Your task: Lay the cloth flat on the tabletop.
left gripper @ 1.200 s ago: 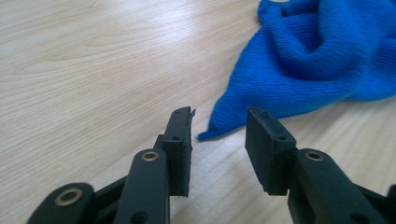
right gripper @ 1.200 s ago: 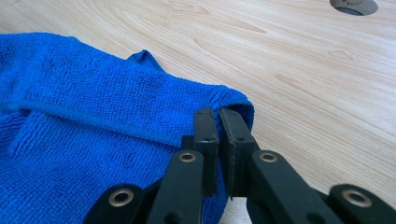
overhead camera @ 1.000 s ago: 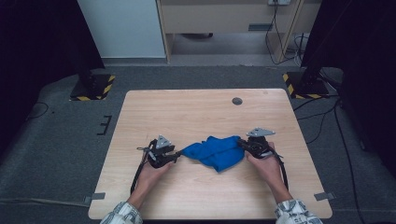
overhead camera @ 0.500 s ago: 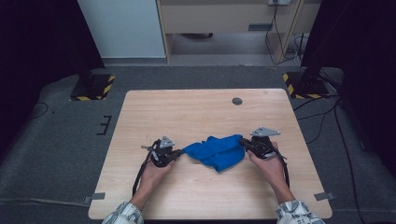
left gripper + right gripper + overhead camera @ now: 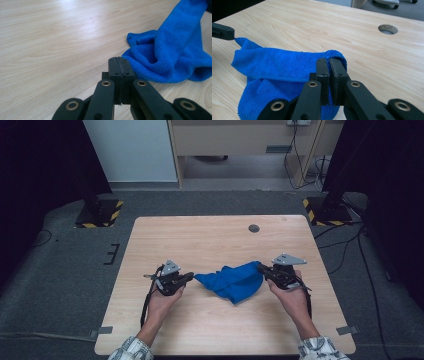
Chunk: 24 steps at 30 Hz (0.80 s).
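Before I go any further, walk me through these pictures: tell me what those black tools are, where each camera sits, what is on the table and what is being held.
A person sits at a wooden table and holds a hand-operated tool in each hand. Each tool is a gripper with two black jaws that pinch like tongs.

The high view comes from a fixed camera above the person, looking down on the table; the forearms enter from the bottom. There the left gripper is at the left and the right gripper at the right.

The other two pictures come from small cameras riding on the grippers, looking along their own jaws.

On the table lies a blue cloth, crumpled. A round hole sits near the far edge.

The left gripper has just closed its jaws on one corner of the cloth, and the right gripper pinches the opposite end, so the cloth hangs between them.
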### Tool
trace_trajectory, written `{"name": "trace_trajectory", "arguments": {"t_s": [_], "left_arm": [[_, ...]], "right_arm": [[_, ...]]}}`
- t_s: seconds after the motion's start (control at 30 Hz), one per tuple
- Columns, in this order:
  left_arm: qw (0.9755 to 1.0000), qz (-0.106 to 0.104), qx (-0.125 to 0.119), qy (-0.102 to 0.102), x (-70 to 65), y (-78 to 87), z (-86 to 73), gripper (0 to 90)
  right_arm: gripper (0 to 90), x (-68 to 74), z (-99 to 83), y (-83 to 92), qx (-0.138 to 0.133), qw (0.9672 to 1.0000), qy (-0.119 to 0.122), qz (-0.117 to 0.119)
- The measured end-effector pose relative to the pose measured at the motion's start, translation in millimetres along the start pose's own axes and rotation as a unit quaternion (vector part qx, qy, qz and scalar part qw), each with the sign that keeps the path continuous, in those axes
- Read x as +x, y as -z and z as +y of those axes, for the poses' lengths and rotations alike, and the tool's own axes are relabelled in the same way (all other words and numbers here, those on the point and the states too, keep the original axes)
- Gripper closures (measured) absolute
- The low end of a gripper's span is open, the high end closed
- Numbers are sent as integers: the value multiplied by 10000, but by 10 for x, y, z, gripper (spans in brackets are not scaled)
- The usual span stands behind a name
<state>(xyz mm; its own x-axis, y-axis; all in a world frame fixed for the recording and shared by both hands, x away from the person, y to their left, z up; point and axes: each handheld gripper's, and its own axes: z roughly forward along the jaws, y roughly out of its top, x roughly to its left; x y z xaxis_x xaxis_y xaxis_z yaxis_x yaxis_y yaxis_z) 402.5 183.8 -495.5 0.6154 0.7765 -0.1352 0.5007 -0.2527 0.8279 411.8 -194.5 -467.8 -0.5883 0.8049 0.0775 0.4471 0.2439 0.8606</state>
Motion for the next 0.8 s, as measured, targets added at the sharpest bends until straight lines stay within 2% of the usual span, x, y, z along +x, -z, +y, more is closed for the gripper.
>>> {"name": "trace_trajectory", "arguments": {"t_s": [0.2,0.33,0.43,0.47,0.6,0.7,0.8], "left_arm": [[9999,-21,107,42,18,-7,1,900],[9987,-40,510,47,41,-137,-77,900],[9980,-45,629,2,53,-197,-128,900],[9979,-24,642,-14,60,-200,-132,880],[9990,39,435,65,86,-194,-147,731],[9988,38,484,72,77,-227,-160,599],[9984,4,572,-25,62,-292,-181,538]], "right_arm": [[867,-40,-16,-10,57,10000,-45,-36],[867,-43,-34,-46,150,9999,-21,-47],[867,-45,-62,-87,213,9998,-10,-60],[867,-47,-63,-89,226,9997,-21,-64],[867,-60,-64,-85,204,9998,-45,-58],[867,-61,-67,-86,202,9998,-47,-60],[867,-58,-68,-92,200,9998,-52,-60]]}}
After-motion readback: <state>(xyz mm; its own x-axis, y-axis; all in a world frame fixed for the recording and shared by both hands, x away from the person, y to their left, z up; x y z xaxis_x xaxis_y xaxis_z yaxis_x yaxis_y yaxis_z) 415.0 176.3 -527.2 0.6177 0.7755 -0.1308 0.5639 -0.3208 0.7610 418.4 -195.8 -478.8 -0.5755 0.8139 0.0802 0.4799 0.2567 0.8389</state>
